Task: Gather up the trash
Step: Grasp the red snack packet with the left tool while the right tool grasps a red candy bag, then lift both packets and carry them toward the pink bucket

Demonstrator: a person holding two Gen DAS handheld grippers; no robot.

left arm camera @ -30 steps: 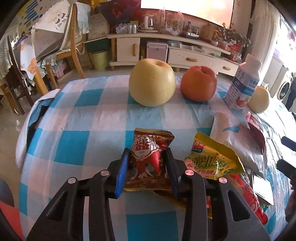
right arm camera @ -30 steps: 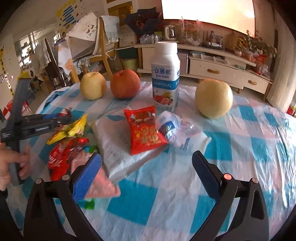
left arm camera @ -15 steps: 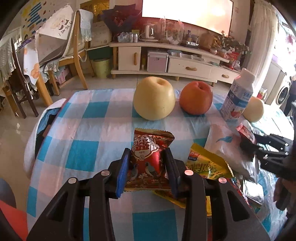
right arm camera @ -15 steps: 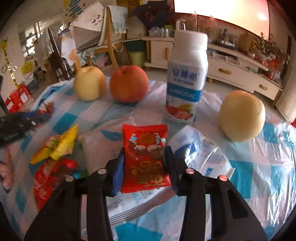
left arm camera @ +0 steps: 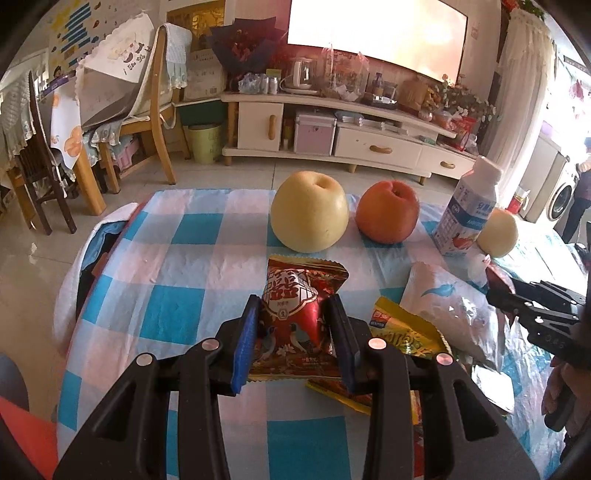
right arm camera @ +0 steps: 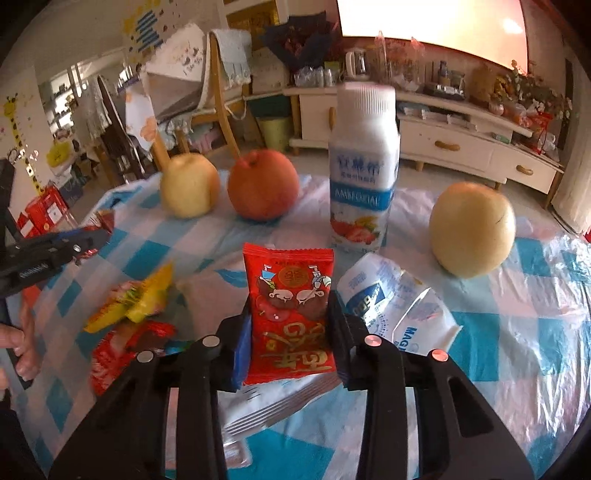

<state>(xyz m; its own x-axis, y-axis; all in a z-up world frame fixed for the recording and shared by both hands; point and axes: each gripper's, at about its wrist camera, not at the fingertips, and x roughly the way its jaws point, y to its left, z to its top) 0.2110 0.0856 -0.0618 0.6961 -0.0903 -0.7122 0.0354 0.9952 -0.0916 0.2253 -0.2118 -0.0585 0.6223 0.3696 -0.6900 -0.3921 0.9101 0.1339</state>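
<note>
A home living room. Beyond the left gripper (left arm camera: 295,332) stands a table with a blue-checked cloth (left arm camera: 177,258) bearing fruit, and farther ahead a low white cabinet (left arm camera: 332,129) under a wall screen (left arm camera: 373,33). To the gripper's far left are wooden chairs (left arm camera: 159,110) draped with cloths.

Not much readable here
The milk bottle (right arm camera: 364,177) says "AMBROSIAL" (blurry though), and the crumpled white wrapper (right arm camera: 399,314) shows "MAG".
</note>
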